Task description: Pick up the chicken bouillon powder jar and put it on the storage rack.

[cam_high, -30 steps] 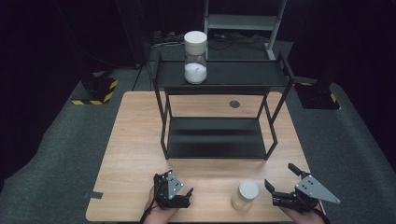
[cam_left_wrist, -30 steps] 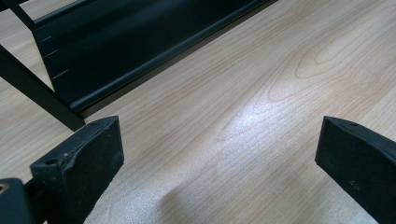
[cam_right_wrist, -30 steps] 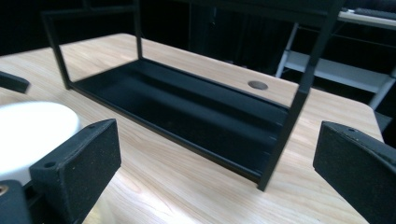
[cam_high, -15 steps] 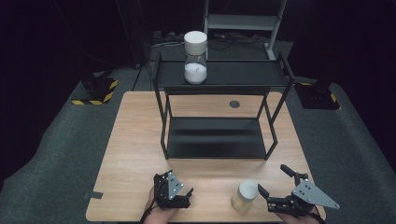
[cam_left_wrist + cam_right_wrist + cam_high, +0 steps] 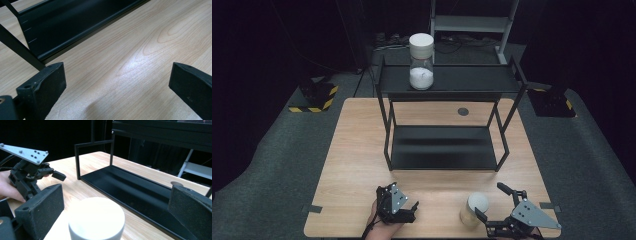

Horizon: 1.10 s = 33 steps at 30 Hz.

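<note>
Since a second ago we see the right gripper (image 5: 496,205) has slid in from the right edge toward the small jar (image 5: 474,210) at the near edge of the surface (image 5: 357,150); one finger (image 5: 482,216) now sits just beside the jar's right side and the other reaches past it toward the rack. In the right gripper view the jar's round white lid (image 5: 96,218) lies between the wide-spread fingers (image 5: 41,208), neither pad touching it, so the fingers are released. The left gripper (image 5: 404,210) has kept its place at the near edge, left of the jar and apart from it, its fingers (image 5: 43,86) also spread with only bare wood between them.

The surface is pale wood with a flowing grain and a soft sheen. The finger pads are matte black with a fine gritty texture. The jar is a short cylinder, pale cream below a smooth white lid. The black metal rack (image 5: 447,150) is a boxy frame of thin square bars with flat shelves; on its top shelf stands a taller clear jar (image 5: 421,62) with a white lid and white powder at the bottom
</note>
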Motion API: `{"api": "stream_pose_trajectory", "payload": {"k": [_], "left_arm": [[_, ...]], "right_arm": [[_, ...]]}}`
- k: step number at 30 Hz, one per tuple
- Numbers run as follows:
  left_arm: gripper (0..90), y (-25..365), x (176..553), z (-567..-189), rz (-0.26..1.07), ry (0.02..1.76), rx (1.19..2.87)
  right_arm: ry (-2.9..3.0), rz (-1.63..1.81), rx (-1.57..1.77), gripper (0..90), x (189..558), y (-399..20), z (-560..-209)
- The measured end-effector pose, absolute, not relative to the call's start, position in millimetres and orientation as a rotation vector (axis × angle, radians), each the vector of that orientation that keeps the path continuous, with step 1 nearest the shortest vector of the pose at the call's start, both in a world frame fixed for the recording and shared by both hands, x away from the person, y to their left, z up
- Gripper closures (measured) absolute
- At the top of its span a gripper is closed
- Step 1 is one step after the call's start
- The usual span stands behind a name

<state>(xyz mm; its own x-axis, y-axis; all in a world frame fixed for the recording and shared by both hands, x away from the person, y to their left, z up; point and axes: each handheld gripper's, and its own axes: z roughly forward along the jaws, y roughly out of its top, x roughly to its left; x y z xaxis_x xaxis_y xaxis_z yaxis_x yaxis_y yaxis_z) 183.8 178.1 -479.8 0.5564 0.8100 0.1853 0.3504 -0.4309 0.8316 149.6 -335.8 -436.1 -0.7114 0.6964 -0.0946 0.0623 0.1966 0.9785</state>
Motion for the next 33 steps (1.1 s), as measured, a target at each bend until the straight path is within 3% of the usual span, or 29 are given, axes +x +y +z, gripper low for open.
{"api": "stream_pose_trajectory", "payload": {"k": [22, 33], "left_arm": [[1.4, 180, 184, -480, 0.751, 0.929, 2.009], [1.4, 180, 184, -480, 0.749, 0.927, 2.010]], "right_arm": [[2.033, 1.573, 0.706, 0.0, 159, -329, -456], [2.069, 1.574, 0.694, 8.5, 166, -331, -466]]}}
